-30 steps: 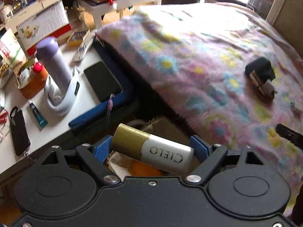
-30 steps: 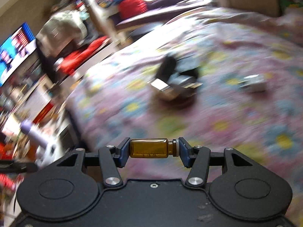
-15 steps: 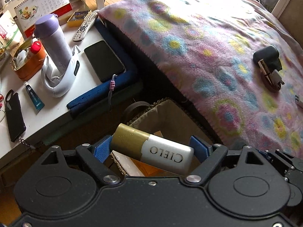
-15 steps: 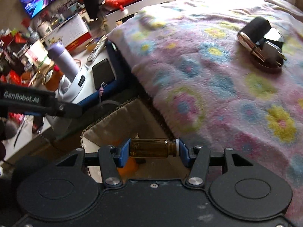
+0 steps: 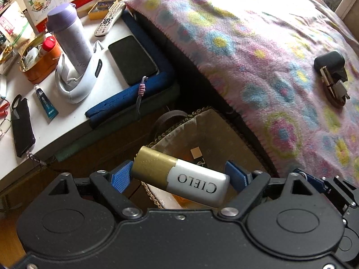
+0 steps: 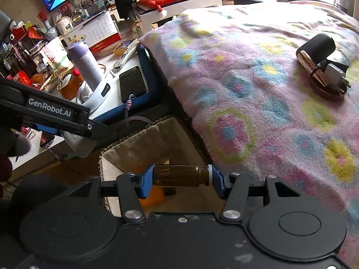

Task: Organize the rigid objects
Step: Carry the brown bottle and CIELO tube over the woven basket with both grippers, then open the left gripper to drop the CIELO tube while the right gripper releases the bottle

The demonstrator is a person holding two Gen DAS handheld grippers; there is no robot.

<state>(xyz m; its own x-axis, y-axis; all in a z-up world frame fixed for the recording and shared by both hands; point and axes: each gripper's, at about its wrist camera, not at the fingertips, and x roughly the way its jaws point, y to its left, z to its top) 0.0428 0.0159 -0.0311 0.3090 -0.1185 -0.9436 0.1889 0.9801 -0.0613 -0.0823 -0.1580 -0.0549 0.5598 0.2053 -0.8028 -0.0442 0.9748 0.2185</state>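
Observation:
My left gripper (image 5: pixel 179 177) is shut on a white tube with a gold cap marked CIELO (image 5: pixel 179 177), held crosswise and tilted over an open fabric-lined basket (image 5: pixel 202 125). My right gripper (image 6: pixel 180 176) is shut on a small amber glass vial (image 6: pixel 179 176), held end to end above the same basket (image 6: pixel 143 139), where something orange (image 6: pixel 152 198) lies inside. The left gripper's arm (image 6: pixel 51 112) crosses the right wrist view at the left. On the bed's flowered blanket (image 5: pixel 258 44) lies a cluster of a black roll, a metallic tube and a plug (image 5: pixel 332 76) (image 6: pixel 320 67).
Left of the basket stands a white table (image 5: pixel 67 123) with a purple bottle in a white holder (image 5: pixel 71 42), a black phone (image 5: pixel 132 60), a remote (image 5: pixel 107 19), a small tube (image 5: pixel 46 103), another phone (image 5: pixel 21 125) and an orange tin (image 5: pixel 40 60). The bed edge borders the basket's right side.
Both grippers have come from over the blanket to above the basket beside the bed, still holding their objects. The right one swung left and rolled level; the left one sank slightly.

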